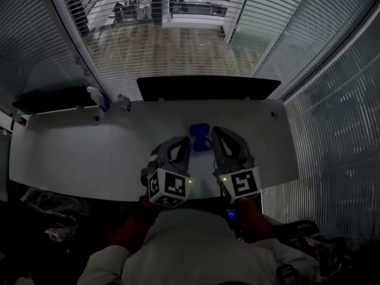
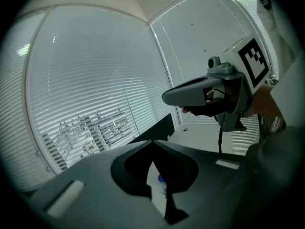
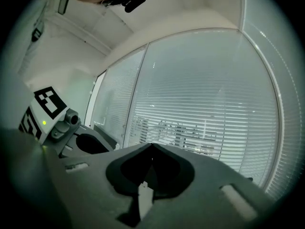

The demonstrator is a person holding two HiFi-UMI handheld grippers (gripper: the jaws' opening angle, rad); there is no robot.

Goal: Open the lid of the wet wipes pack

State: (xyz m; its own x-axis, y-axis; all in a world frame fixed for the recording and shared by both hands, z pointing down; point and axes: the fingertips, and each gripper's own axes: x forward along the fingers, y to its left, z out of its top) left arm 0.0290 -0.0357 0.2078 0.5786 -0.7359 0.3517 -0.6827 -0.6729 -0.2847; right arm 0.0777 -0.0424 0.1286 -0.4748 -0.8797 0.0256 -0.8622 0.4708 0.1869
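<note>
The blue wet wipes pack point(image 1: 200, 136) lies on the white table point(image 1: 89, 153), near the middle. Both grippers are held up above the table, close to my head, one on either side of the pack. My left gripper point(image 1: 185, 140) has its jaw tips meeting, with nothing between them. A bit of the blue pack point(image 2: 161, 179) shows far below through the gap behind the left gripper point(image 2: 152, 141). My right gripper point(image 1: 217, 130) is shut and empty too; its tips point(image 3: 152, 144) touch. Each gripper sees the other beside it: the right gripper point(image 2: 167, 98) and the left gripper point(image 3: 102, 140).
A dark flat panel point(image 1: 208, 88) stands along the table's far edge. A spray bottle point(image 1: 98, 97) and a small pale object point(image 1: 123, 103) sit at the far left, beside a long dark object point(image 1: 53, 98). Window blinds point(image 1: 178, 46) surround the table.
</note>
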